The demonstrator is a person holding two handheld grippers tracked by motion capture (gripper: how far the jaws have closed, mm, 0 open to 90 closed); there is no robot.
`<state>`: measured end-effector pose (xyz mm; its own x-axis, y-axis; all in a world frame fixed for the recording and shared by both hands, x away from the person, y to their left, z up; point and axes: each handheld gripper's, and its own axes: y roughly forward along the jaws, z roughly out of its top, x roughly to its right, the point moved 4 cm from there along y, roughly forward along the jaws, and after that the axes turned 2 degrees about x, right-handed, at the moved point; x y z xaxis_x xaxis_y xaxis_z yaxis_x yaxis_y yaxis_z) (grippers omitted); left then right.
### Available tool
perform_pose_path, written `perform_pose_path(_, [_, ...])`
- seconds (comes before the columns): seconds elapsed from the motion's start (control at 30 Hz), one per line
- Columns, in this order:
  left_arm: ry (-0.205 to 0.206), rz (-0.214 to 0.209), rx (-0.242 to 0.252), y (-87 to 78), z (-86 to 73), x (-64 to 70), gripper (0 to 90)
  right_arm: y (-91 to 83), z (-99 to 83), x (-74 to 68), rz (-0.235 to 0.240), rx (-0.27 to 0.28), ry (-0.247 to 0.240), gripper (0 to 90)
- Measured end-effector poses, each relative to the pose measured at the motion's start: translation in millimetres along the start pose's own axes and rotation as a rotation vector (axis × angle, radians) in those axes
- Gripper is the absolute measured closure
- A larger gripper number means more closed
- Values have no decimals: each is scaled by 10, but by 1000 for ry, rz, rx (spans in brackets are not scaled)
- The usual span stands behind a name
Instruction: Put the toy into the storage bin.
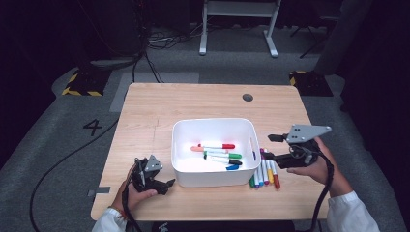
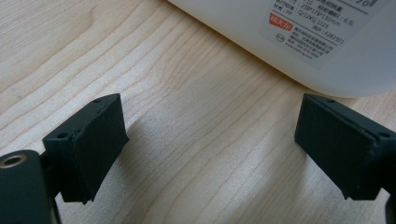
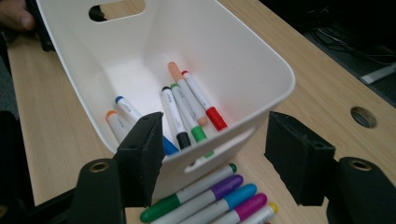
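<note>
A white bin [image 1: 212, 122] stands mid-table and holds several coloured markers [image 1: 220, 152]. More markers [image 1: 265, 174] lie in a row on the wood just right of it. My right gripper [image 1: 270, 147] hovers open over that row, beside the bin's right wall. In the right gripper view its jaws [image 3: 215, 149] frame the bin's near wall [image 3: 233, 60], the markers inside [image 3: 187, 107] and the loose row [image 3: 210, 198]. My left gripper [image 1: 155, 178] rests low by the bin's front left corner, open. Bare wood lies between its jaws [image 2: 210, 140], with the bin's labelled wall [image 2: 303, 37] just beyond.
The wooden table [image 1: 145, 111] has a cable hole [image 1: 247, 97] at the back right, also seen past the bin as the hole [image 3: 363, 116]. A white stand [image 1: 239, 19] and cables sit on the floor beyond. A hand [image 3: 16, 14] shows behind the bin.
</note>
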<state>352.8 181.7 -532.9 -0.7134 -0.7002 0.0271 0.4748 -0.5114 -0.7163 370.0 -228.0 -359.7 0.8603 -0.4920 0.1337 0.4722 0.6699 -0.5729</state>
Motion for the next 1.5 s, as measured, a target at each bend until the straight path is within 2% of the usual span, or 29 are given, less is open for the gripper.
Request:
perform_pose_path(0.13, [-2,-1,0,-1,0,0,91,-122,-272,44,-53,-21,31,364])
perform_pose_path(0.27, [-2,1,-1,-1,0,2,91,-130,-568,69,-87,-58,62,357])
perform_pose_path(0.53, [-3,2,0,0,0,1,91,83,-1079,40,-113,-142,135,349])
perform_pose_path(0.67, [-3,0,-1,-1,0,1,91,202,-1261,14,-99,-174,155,350])
perform_pose_path(1.0, [-3,1,0,0,0,1,91,339,-1487,-5,-101,-233,188,357])
perform_pose_path(1.23, [-3,2,0,1,0,1,91,325,-1650,105,-123,-249,235,379])
perform_pose_path(1.43, [-3,0,0,0,1,1,91,277,-1772,219,-174,-257,299,472])
perform_pose_path(1.47, [-3,1,0,1,0,1,91,269,-1780,228,-174,-248,322,510])
perform_pose_path(1.5, [-3,1,0,1,0,1,91,263,-1789,243,-179,-248,324,531])
